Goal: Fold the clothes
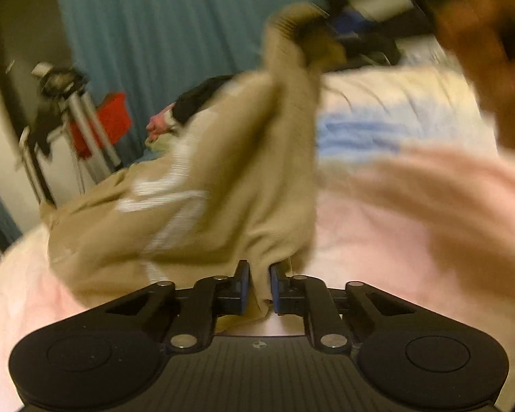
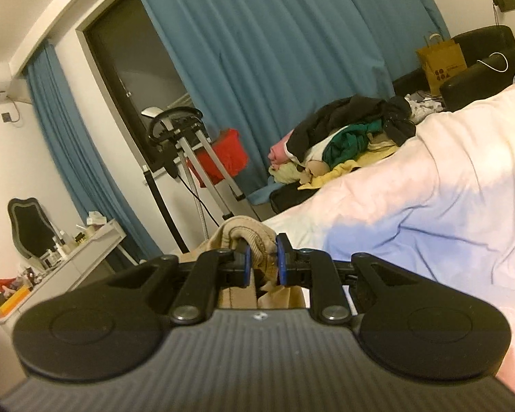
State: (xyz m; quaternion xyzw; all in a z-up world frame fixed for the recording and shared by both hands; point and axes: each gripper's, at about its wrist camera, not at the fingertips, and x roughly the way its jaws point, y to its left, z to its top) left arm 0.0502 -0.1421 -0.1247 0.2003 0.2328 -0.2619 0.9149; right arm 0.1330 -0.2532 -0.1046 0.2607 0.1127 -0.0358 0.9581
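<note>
A tan knit garment (image 1: 202,185) with white stripes hangs stretched over the pink and blue bedspread (image 1: 388,233). My left gripper (image 1: 260,274) is shut on its lower edge. My right gripper (image 2: 263,257) is shut on a ribbed tan edge of the same garment (image 2: 254,237), held above the bed's edge. In the left wrist view the right gripper (image 1: 329,31) appears blurred at the top, holding the garment's upper end. The frame is motion blurred.
A pile of mixed clothes (image 2: 346,134) lies at the bed's far end. A tripod stand (image 2: 189,151) with a red box (image 2: 230,154) stands by the blue curtain (image 2: 257,51). A white dresser (image 2: 86,250) is at the left. A paper bag (image 2: 441,61) sits on a black chair.
</note>
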